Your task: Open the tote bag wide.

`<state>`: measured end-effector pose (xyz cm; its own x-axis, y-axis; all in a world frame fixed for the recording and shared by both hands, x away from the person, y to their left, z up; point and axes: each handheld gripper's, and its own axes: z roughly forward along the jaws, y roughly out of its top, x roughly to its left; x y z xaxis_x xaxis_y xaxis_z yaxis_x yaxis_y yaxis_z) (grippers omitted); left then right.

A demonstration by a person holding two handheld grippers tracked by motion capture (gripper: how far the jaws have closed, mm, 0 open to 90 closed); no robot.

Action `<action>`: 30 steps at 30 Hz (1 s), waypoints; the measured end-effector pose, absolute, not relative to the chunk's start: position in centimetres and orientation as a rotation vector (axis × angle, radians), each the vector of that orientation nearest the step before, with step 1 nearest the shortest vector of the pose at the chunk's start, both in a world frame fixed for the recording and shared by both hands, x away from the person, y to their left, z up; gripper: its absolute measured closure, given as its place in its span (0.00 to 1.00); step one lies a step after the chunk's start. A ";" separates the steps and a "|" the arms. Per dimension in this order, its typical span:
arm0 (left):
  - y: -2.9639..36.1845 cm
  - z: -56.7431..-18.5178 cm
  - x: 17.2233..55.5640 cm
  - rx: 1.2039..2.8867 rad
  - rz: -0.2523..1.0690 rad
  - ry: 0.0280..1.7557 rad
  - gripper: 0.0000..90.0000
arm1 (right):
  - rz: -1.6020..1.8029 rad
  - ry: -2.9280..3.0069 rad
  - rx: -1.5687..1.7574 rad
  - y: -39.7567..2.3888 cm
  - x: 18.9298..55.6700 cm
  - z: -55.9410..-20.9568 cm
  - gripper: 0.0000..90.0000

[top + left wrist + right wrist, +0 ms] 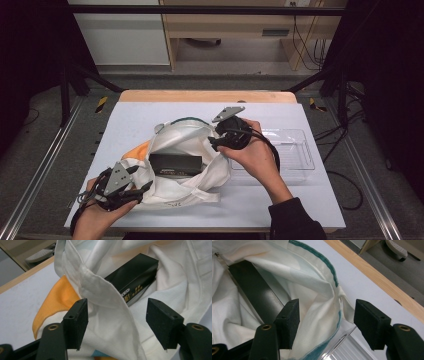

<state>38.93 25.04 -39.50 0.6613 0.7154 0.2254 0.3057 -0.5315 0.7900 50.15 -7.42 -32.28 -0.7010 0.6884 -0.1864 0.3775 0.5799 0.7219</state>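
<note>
The white cloth bag [187, 160] lies at the centre of the high view on the table [280, 200], mouth open, with a black box [176, 164] resting inside it. A clear plastic tray [295, 150] stands just to the right of the bag.

Claw state: the left claw [140, 187] sits at the lower left of the high view, at the bag's near corner. In the left gripper view its jaws stand apart, with the bag's hem [100, 287] lying between them but not pressed. The right claw [216, 142] is at the bag's right rim; its jaws are likewise apart, the teal-edged rim [332, 270] lying between them unclamped.

Judged step: releasing the bag with the box seated inside.

Recommended procedure:
1. Keep both sets of jaws wide until the pads are free of every fold; a snagged hem would drag the bag and tip the box.
2. Lift each claw away from the cloth rather than sliding across it.
3. Withdraw the right claw clear of the tray wall, which is close beside it.
4. Confirm the box stays fully below the rim.
</note>
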 end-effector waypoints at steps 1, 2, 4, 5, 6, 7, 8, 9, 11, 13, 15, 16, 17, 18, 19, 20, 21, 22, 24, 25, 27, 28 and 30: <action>25.0 -39.5 39.1 2.125 0.702 0.791 0.37 | 0.928 2.364 0.855 -7.5 50.1 -32.4 0.42; 25.0 -39.4 39.2 2.122 0.704 0.792 0.37 | 0.927 2.361 0.853 -7.5 50.1 -32.4 0.42; 25.1 -39.2 39.5 2.119 0.712 0.798 0.35 | 0.924 2.363 0.864 -7.5 50.1 -32.6 0.42; 25.1 -39.1 39.7 2.113 0.717 0.802 0.35 | 0.921 2.361 0.869 -7.5 50.1 -32.6 0.42; 25.1 -39.0 39.8 2.112 0.717 0.805 0.34 | 0.922 2.361 0.872 -7.5 50.1 -32.7 0.42; 25.0 -38.8 40.0 2.110 0.723 0.806 0.32 | 0.918 2.360 0.878 -7.5 50.1 -32.7 0.42; 25.0 -38.6 40.2 2.110 0.727 0.804 0.31 | 0.918 2.354 0.886 -7.5 50.1 -32.7 0.42; 24.9 -38.4 40.4 2.104 0.732 0.808 0.31 | 0.919 2.349 0.893 -7.4 50.0 -32.7 0.42; 24.7 -37.8 40.7 2.089 0.755 0.807 0.30 | 0.926 2.342 0.915 -7.3 50.0 -32.6 0.42; 24.5 -37.3 41.1 2.070 0.768 0.806 0.29 | 0.929 2.334 0.931 -7.2 50.0 -32.7 0.43; 24.2 -36.8 41.5 2.073 0.782 0.803 0.29 | 0.922 2.326 0.952 -7.2 50.0 -32.8 0.43; 24.1 -36.6 41.8 2.075 0.789 0.801 0.29 | 0.921 2.328 0.963 -7.2 50.1 -32.9 0.43; 24.0 -36.5 42.0 2.078 0.795 0.801 0.29 | 0.909 2.330 0.971 -7.1 50.1 -33.0 0.43; 23.9 -36.4 42.3 2.080 0.800 0.803 0.29 | 0.898 2.333 0.976 -7.1 50.1 -33.2 0.43; 23.8 -36.4 42.5 2.083 0.804 0.802 0.28 | 0.890 2.341 0.980 -7.2 50.0 -33.3 0.43; 23.8 -36.5 42.7 2.084 0.804 0.804 0.28 | 0.886 2.342 0.980 -7.2 49.9 -33.4 0.43; 23.7 -36.5 42.9 2.087 0.799 0.809 0.27 | 0.884 2.347 0.981 -7.3 49.9 -33.5 0.43; 23.7 -36.6 43.2 2.086 0.799 0.812 0.26 | 0.879 2.354 0.987 -7.4 49.7 -33.7 0.43; 23.6 -36.8 43.5 2.092 0.787 0.819 0.25 | 0.867 2.362 0.984 -7.6 49.5 -34.0 0.44; 23.6 -37.0 43.6 2.097 0.787 0.822 0.25 | 0.861 2.365 0.985 -7.8 49.3 -34.1 0.44; 23.6 -37.2 43.8 2.100 0.782 0.828 0.24 | 0.862 2.365 0.996 -8.2 48.9 -34.3 0.45; 23.6 -37.4 43.9 2.101 0.784 0.830 0.24 | 0.867 2.365 0.997 -8.5 48.7 -34.4 0.45; 23.7 -37.5 43.9 2.109 0.782 0.833 0.24 | 0.874 2.363 1.006 -9.1 48.2 -34.7 0.46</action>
<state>43.89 23.71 -37.53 0.6064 0.7505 0.2628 0.3095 -0.5272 0.7914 48.19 -9.07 -34.70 -0.6471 0.7505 -0.1341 0.4825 0.5393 0.6902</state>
